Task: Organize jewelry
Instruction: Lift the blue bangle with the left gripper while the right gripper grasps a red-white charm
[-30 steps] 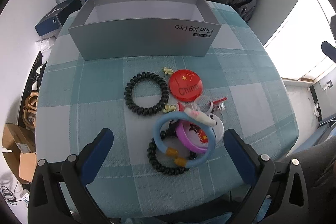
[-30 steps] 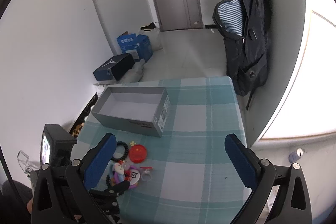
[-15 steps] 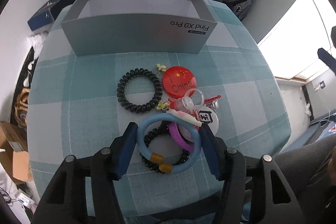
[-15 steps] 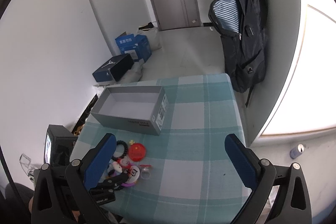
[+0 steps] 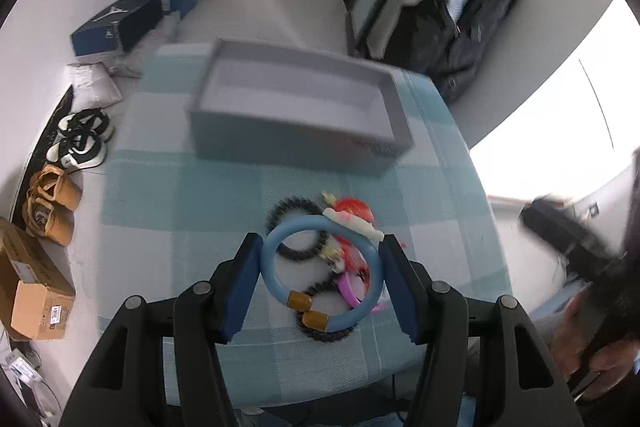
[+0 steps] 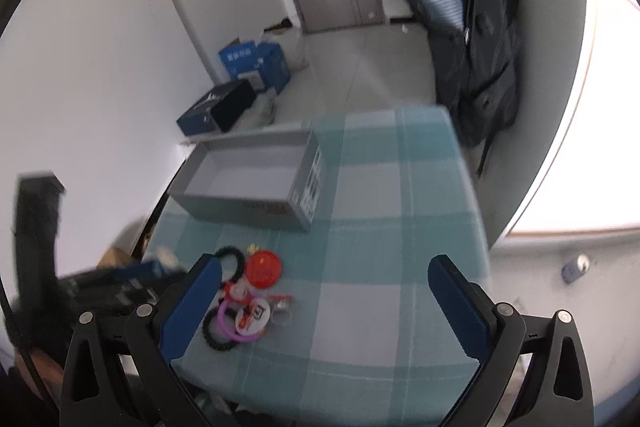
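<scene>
My left gripper (image 5: pixel 320 267) is shut on a light blue bracelet (image 5: pixel 276 287) with two gold beads and a white charm, held above the table. Below it lies the jewelry pile: a black coil hair tie (image 5: pixel 292 211), a red round badge (image 5: pixel 354 209), a purple band (image 5: pixel 348 287) and another black coil (image 5: pixel 324 335). The open grey box (image 5: pixel 296 107) stands further back. In the right wrist view my right gripper (image 6: pixel 324 303) is open and empty, high above the table; the pile (image 6: pixel 248 295) and the box (image 6: pixel 248 183) show there too.
The table has a teal checked cloth (image 5: pixel 160 195). Shoes (image 5: pixel 76 143) and cardboard boxes (image 5: pixel 36 291) lie on the floor at left. A dark backpack (image 6: pixel 472 27) hangs at the table's far side. The left gripper body (image 6: pixel 100 287) shows blurred at lower left in the right wrist view.
My left gripper closed on the blue bracelet and lifted it off the pile, tilting up. The right gripper shifted a little; both views are blurred by motion.
</scene>
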